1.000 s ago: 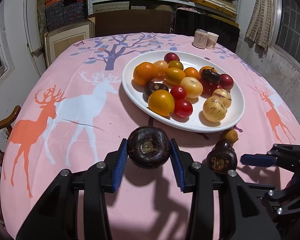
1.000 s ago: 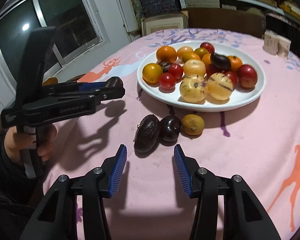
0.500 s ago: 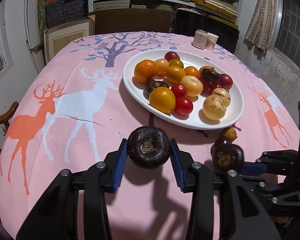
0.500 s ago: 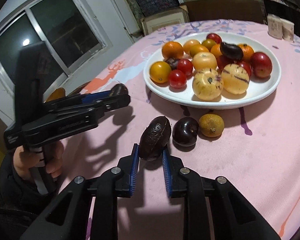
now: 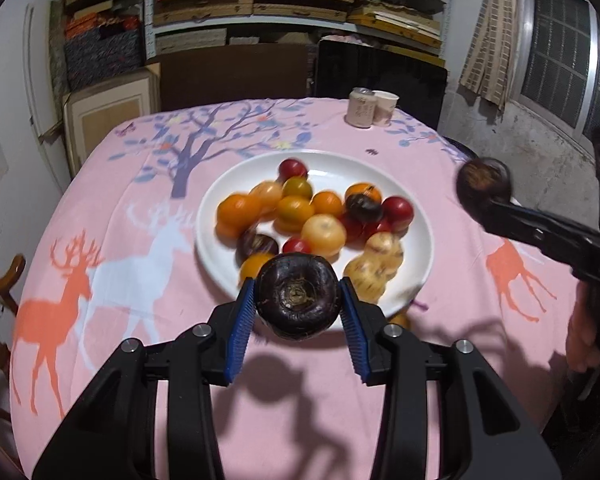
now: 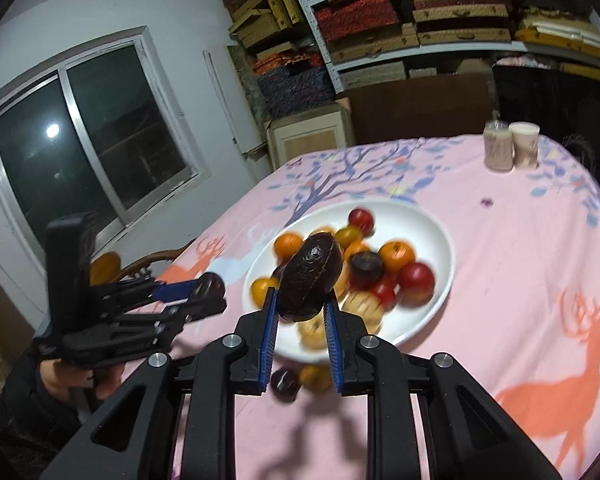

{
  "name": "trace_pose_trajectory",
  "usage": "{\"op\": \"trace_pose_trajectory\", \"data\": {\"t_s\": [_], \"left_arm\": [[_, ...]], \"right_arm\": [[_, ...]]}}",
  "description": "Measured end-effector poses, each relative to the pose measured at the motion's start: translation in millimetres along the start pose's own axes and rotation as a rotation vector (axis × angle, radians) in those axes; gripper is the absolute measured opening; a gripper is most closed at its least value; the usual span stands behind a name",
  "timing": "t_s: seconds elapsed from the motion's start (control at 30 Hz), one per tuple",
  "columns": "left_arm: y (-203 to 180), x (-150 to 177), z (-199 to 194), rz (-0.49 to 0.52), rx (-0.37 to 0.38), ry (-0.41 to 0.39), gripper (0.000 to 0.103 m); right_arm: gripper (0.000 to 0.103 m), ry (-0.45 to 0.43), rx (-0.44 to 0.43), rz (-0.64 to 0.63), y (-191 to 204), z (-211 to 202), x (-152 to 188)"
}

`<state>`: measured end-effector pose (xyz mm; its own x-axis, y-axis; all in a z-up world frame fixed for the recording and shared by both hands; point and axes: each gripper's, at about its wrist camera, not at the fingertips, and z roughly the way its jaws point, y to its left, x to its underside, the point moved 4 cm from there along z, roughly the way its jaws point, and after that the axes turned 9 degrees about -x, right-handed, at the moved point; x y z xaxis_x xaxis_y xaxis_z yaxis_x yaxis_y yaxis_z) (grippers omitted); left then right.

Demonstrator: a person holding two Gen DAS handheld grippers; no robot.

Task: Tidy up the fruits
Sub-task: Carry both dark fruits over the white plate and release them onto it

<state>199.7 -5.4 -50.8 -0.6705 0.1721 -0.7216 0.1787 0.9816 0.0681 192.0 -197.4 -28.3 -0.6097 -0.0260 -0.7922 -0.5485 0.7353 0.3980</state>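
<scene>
1. Left gripper (image 5: 298, 312): its blue pads are clamped on a round dark purple fruit (image 5: 298, 295), stem scar toward the camera, held in the air above the table's near edge, in front of the plate's near rim.
2. Right gripper (image 6: 300, 320): its pads are closed narrowly on a second, oval dark fruit (image 6: 310, 278), held clear of the cloth over the plate's near rim.
3. White plate (image 5: 416, 216): it sits near the middle of the table on the pink deer-print tablecloth (image 5: 132, 240) and carries a blurred heap of orange, yellow, red and dark fruits.
4. Loose fruits: a small dark fruit (image 6: 285, 383) and a yellow-brown fruit (image 6: 314, 376) lie on the cloth just beside the plate's near rim.
5. Two paper cups (image 5: 372, 106): they stand side by side at the far edge.
</scene>
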Motion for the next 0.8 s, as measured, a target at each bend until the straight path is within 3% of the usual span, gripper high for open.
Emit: {"op": "trace_pose_trajectory", "data": {"t_s": [0.17, 0.33, 0.37, 0.43, 0.47, 0.6, 0.7, 0.8], "left_arm": [[-20.1, -28.0, 20.4, 0.043, -0.004, -0.006, 0.041], [-28.4, -33.7, 55.0, 0.055, -0.001, 0.051, 0.041], [-29.1, -33.2, 61.5, 0.058, -0.008, 0.060, 0.041], [-26.9, -30.5, 70.7, 0.048, -0.022, 0.077, 0.042], [-24.0, -28.4, 73.1, 0.033, -0.017, 0.084, 0.044], [-15.0, -20.0, 62.0, 0.019, -0.031, 0.046, 0.065], [-12.6, -13.2, 49.0, 0.018, -0.032, 0.023, 0.070], [-16.1, 0.5, 34.1, 0.033, 0.014, 0.027, 0.072]], "right_arm": [[0.022, 0.012, 0.039, -0.019, -17.9, 36.2, -29.7], [0.022, 0.047, 0.056, -0.009, -32.2, 72.4, -42.5], [0.024, 0.056, 0.053, -0.007, -35.1, 80.3, -44.3], [0.044, 0.066, 0.049, 0.004, -39.9, 87.8, -45.1], [0.051, 0.058, 0.048, 0.013, -40.0, 86.1, -43.6], [0.051, 0.038, 0.037, 0.027, -37.6, 69.3, -31.3], [0.051, 0.035, 0.023, 0.053, -37.6, 51.6, -13.6], [0.052, 0.042, -0.007, 0.100, -37.4, 36.2, 9.9]]}}
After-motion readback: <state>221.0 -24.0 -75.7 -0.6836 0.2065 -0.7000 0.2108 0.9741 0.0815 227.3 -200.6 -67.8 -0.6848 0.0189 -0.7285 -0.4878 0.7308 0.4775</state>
